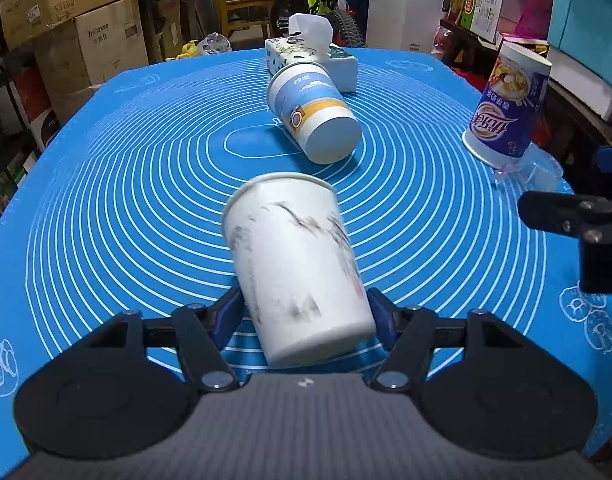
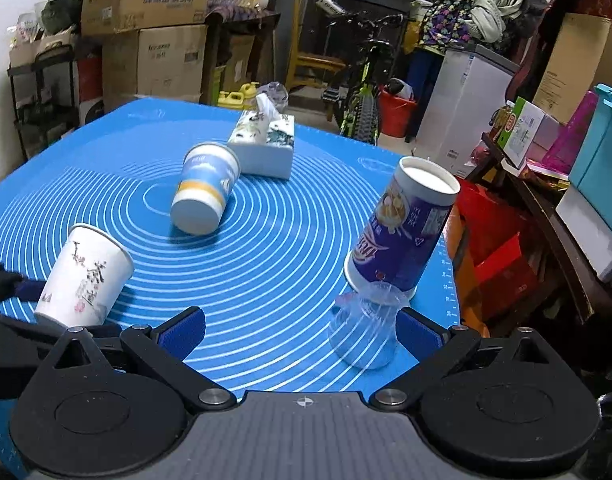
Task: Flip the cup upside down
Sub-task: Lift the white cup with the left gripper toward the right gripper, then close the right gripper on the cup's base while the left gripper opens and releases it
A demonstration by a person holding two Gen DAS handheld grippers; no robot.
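My left gripper [image 1: 306,310] is shut on a white paper cup with ink painting [image 1: 293,264], gripping near its base; the cup is tilted with its mouth pointing away and up, held above the blue mat [image 1: 105,200]. The same cup shows at the left of the right wrist view [image 2: 85,276]. My right gripper [image 2: 301,330] is open and empty, low over the mat's near edge. A clear plastic cup [image 2: 366,328] stands upside down just inside its right finger. A purple cup [image 2: 402,232] stands upside down behind it, also at the right of the left wrist view [image 1: 506,108].
A blue-and-white paper cup [image 1: 310,112] lies on its side mid-mat, base toward me. A tissue box [image 1: 314,60] sits behind it. The mat's right edge [image 2: 450,280] drops off beside red bags. Boxes, a bicycle and a chair stand beyond the table.
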